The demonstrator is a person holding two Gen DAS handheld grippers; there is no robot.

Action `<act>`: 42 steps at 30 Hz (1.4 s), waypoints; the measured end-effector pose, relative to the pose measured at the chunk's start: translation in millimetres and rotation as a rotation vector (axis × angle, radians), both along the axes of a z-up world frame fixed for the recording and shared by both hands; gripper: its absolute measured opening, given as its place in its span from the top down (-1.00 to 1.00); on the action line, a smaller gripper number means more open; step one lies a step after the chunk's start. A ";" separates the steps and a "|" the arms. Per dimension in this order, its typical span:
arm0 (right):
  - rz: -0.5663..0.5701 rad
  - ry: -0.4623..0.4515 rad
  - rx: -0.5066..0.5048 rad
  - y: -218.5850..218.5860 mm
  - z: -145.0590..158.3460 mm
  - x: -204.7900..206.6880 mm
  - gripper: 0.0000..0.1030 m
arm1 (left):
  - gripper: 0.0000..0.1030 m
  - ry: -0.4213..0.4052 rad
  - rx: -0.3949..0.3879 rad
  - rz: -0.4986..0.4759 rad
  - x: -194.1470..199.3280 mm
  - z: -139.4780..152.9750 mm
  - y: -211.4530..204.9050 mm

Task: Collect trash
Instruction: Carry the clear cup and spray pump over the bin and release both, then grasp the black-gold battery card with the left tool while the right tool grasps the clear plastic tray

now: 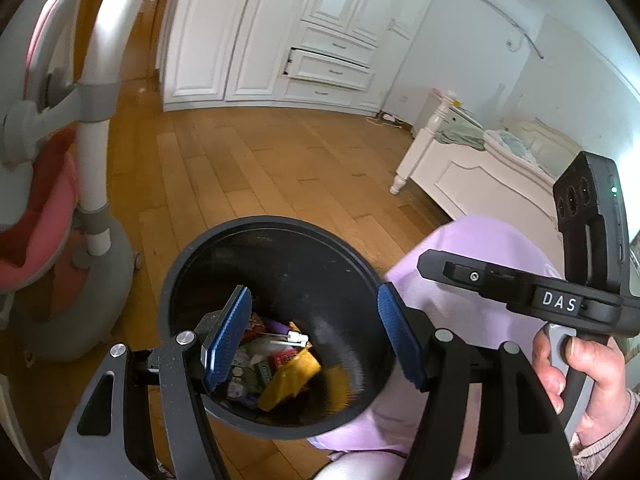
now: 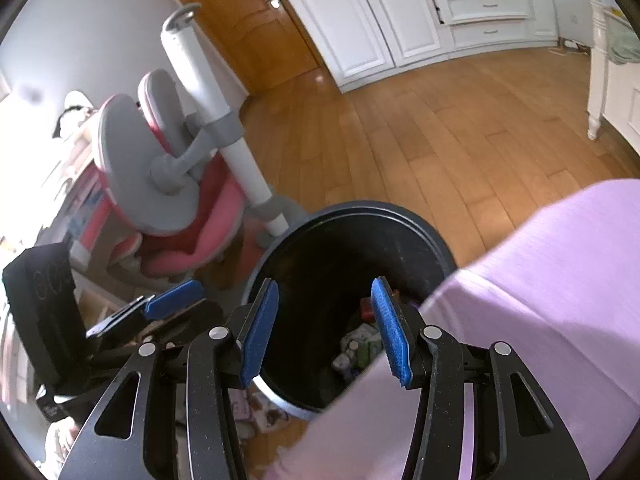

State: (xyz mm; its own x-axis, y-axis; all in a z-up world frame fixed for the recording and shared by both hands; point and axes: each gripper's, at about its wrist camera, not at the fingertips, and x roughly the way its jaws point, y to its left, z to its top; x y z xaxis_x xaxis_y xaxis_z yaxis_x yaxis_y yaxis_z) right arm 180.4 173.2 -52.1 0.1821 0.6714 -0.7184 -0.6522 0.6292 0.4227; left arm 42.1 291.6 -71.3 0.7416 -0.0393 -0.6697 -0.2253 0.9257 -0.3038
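The black bin holds mixed wrappers, while the left gripper and right gripper hover above it, both spread apart and empty.

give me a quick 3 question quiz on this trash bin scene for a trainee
1. True or false: the left hand-held gripper is clamped on a wrapper.
2. Multiple choice: the black bin holds A) nothing B) mixed wrappers and scraps C) water.
3. Fill in: the bin stands on a ____ floor.

Key:
1. False; it is open above the bin, as is the right hand-held gripper.
2. B; a yellow wrapper lies among them.
3. Wooden.
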 end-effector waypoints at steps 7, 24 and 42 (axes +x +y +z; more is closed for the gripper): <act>-0.078 -0.080 -0.013 -76.0 12.9 -12.9 -0.34 | -0.66 -0.036 0.033 -0.077 1.7 17.9 -49.7; -0.494 -0.324 -0.156 -330.7 43.9 -28.4 -0.55 | -0.74 -0.022 0.132 -0.488 32.2 15.2 -239.1; -0.583 -0.289 -0.271 -395.7 4.4 -9.6 -0.60 | -0.87 0.078 0.373 -0.751 73.9 -26.4 -354.1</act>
State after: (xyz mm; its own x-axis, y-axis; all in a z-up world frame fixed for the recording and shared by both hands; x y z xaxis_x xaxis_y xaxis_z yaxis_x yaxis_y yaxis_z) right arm 170.8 -222.5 -47.7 0.6665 0.2102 -0.7152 -0.2388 0.9691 0.0623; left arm 116.0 -62.5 -97.7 0.5579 -0.2692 -0.7850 0.4826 0.8748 0.0430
